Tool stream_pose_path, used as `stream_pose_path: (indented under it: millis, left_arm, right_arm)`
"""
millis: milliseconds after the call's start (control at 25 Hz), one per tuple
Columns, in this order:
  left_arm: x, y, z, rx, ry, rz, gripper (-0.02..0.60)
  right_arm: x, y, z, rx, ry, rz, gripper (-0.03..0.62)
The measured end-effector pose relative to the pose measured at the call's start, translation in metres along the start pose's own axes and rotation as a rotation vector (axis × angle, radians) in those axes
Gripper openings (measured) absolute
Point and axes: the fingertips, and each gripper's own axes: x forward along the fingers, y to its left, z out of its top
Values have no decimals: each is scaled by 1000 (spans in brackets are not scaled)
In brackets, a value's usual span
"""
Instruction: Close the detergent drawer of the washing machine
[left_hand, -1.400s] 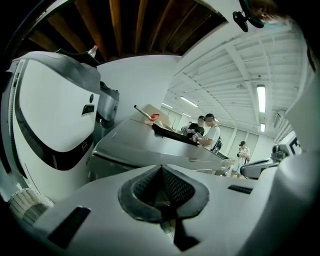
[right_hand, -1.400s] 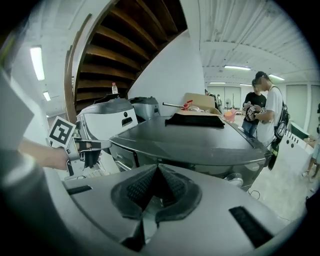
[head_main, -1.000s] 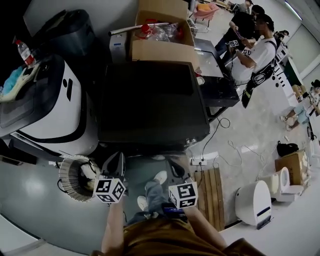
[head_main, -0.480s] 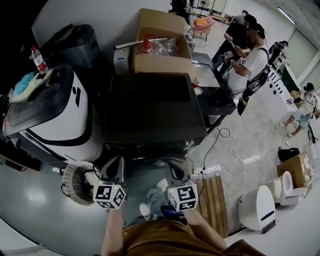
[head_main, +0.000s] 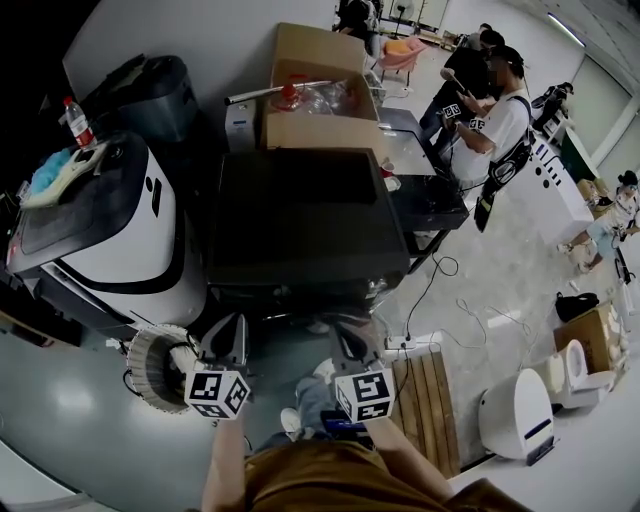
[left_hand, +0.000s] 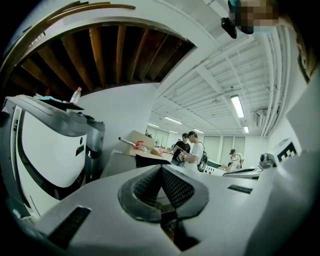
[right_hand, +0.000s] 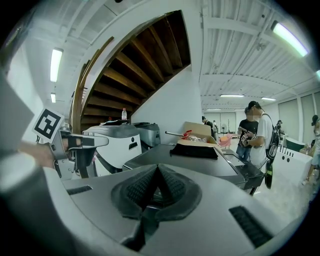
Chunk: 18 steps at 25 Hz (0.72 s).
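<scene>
Lower centre: left gripper, right gripper, level, jaws together, empty. Directly above in frame, washing machine, front edge near both; detergent drawer not made out.

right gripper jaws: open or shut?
Shut. In the right gripper view, the right gripper has its two ribbed pads meeting at the tips, with nothing between them.

ahead: washer blocks | left: white machine beside it, ribbed ring low | right: pallet, cables | free: floor strip before the washer front, between ring and pallet
</scene>
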Motion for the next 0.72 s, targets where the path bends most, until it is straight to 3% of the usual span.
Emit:
stream_pose_path:
  millis: [720]
  left_arm:
    - [9,5,-15,-20,24,0,23]
  right_arm:
    - [4,-14,-7,0,27,-26,12]
